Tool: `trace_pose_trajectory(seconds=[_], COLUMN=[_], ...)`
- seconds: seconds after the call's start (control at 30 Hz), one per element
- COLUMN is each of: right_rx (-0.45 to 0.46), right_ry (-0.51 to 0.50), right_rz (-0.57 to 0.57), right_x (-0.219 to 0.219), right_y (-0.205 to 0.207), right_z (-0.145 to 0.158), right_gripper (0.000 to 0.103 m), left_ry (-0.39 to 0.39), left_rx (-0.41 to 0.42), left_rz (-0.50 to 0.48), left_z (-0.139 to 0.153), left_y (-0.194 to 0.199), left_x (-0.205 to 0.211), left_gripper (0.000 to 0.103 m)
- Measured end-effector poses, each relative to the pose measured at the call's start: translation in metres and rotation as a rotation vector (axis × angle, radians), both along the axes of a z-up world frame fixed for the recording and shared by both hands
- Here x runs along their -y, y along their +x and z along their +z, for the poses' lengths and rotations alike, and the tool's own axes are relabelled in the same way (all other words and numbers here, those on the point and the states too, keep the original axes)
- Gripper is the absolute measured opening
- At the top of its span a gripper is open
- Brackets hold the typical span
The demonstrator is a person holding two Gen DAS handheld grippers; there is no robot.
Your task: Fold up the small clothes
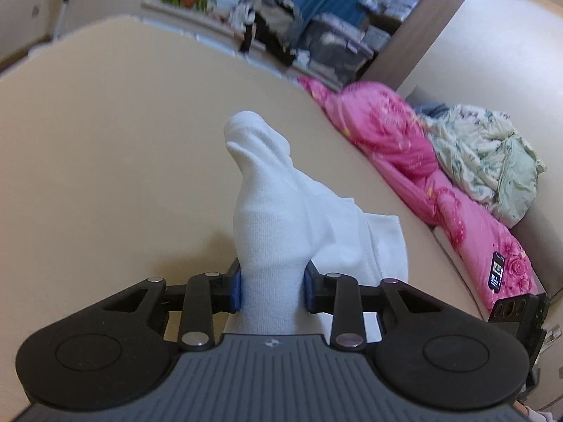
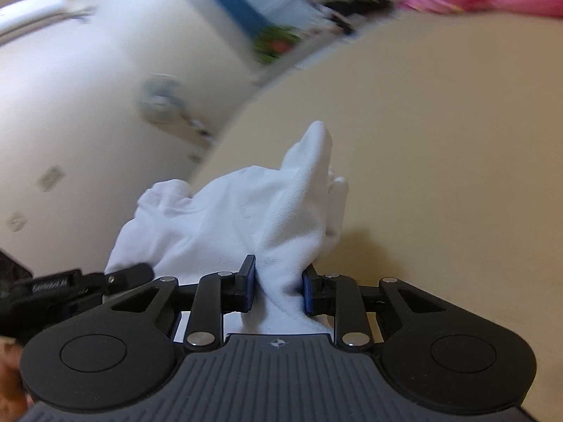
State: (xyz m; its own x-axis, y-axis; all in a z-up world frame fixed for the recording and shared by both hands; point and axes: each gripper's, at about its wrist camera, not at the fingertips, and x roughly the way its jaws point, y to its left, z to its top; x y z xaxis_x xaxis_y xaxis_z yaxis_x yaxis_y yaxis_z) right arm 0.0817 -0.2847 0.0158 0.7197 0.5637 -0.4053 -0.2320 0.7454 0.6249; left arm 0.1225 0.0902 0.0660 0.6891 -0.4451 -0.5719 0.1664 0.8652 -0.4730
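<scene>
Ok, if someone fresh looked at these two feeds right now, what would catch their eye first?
Probably the white sock, bunched dead centre in both wrist views over the plain beige table, with the left gripper and right gripper each clamped on it. Next, the bright pink quilt piled past the table's right edge in the left wrist view, a pale green floral cloth heaped on it.

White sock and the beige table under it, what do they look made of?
White sock: looks like soft knit cotton or a cotton blend, matte; fine vertical ribbing shows and it creases and bunches limply.

Table: smooth, hard beige top, probably laminate or painted board; even colour, no grain, faint sheen, soft shadows. The core cannot be told.
</scene>
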Motion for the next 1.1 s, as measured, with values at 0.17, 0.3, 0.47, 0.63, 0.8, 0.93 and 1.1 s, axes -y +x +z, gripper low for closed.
trace_pose_trajectory(seconds=[0.17, 0.3, 0.47, 0.63, 0.8, 0.93, 1.1], right_rx=[-0.021, -0.143, -0.117, -0.184, -0.243, -0.191, -0.167], right_ry=[-0.074, -0.441, -0.229, -0.194, -0.239, -0.234, -0.224], right_rz=[0.095, -0.037, -0.020, 0.111, 0.139, 0.168, 0.097], right_x=[-0.031, -0.042, -0.022, -0.044, -0.056, -0.049, -0.020], right_y=[0.007, 0.019, 0.010, 0.002, 0.003, -0.002, -0.010], right_z=[-0.004, -0.025, -0.003, -0.017, -0.032, -0.021, -0.002], right_gripper=[0.042, 0.046, 0.046, 0.058, 0.047, 0.013, 0.011], left_ry=[0.151, 0.156, 0.185, 0.253, 0.297, 0.305, 0.286], left_rx=[-0.034, -0.080, -0.103, -0.158, -0.203, -0.205, -0.208], left_rz=[0.147, 0.208, 0.137, 0.060, 0.064, 0.063, 0.062], left_z=[-0.004, -0.011, -0.029, -0.053, -0.073, -0.074, -0.071], left_y=[-0.005, -0.024, -0.054, -0.058, -0.055, -0.053, -0.047], left_x=[-0.052, -0.078, -0.061, -0.031, -0.034, -0.029, -0.032], left_gripper=[0.065, 0.065, 0.065, 0.065, 0.065, 0.065, 0.065])
